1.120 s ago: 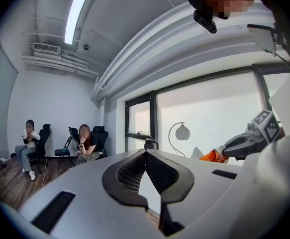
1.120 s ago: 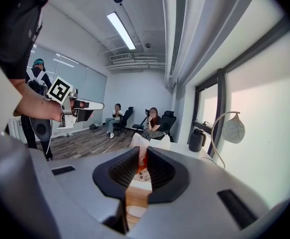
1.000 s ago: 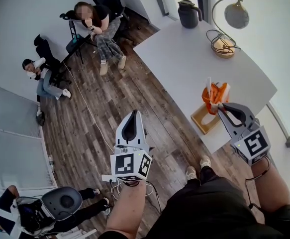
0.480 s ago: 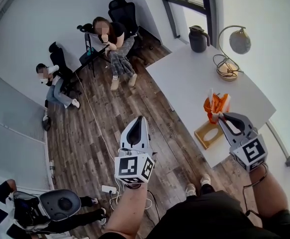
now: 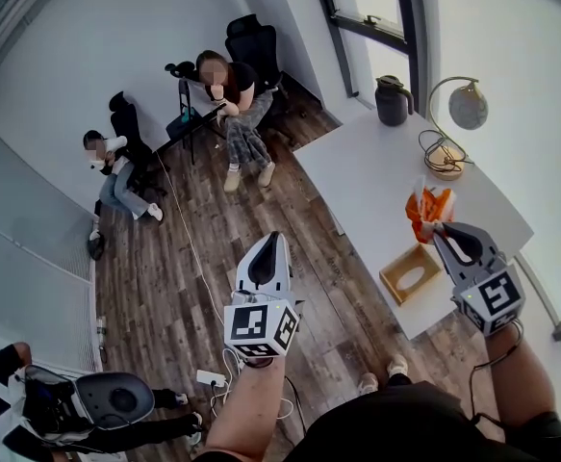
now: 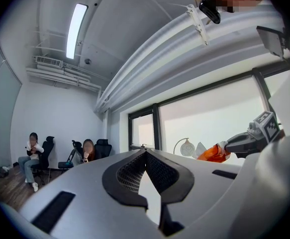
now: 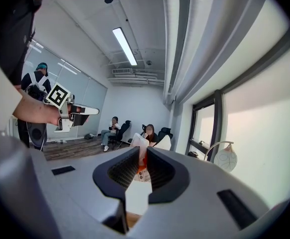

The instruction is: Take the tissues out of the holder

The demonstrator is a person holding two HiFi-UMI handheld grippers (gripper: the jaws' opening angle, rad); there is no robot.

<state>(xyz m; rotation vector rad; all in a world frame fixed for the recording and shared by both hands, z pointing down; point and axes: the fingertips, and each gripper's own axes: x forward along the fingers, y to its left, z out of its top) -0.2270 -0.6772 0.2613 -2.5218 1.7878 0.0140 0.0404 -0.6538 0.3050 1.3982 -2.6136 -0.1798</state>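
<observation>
An orange and white tissue pack [image 5: 426, 204] hangs in the air above the white table [image 5: 376, 176], pinched at its lower end by my right gripper [image 5: 438, 227]. In the right gripper view the pack [image 7: 139, 142] sticks up between the jaws of that gripper [image 7: 143, 152], which are shut on it. The wooden holder [image 5: 410, 274] lies on the table's near edge below, its oval opening showing nothing inside. My left gripper [image 5: 273, 238] is held over the floor to the left, jaws shut with nothing in them [image 6: 145, 153].
A lamp with a coiled cord [image 5: 447, 148] and a dark kettle [image 5: 393, 101] stand at the table's far end. Two people sit on chairs [image 5: 232, 89] at the back of the room. Another person with equipment [image 5: 39, 407] is at the lower left.
My right gripper has raised the tissue pack up and away from the holder, whose opening now shows. The left gripper stays shut over the floor.
</observation>
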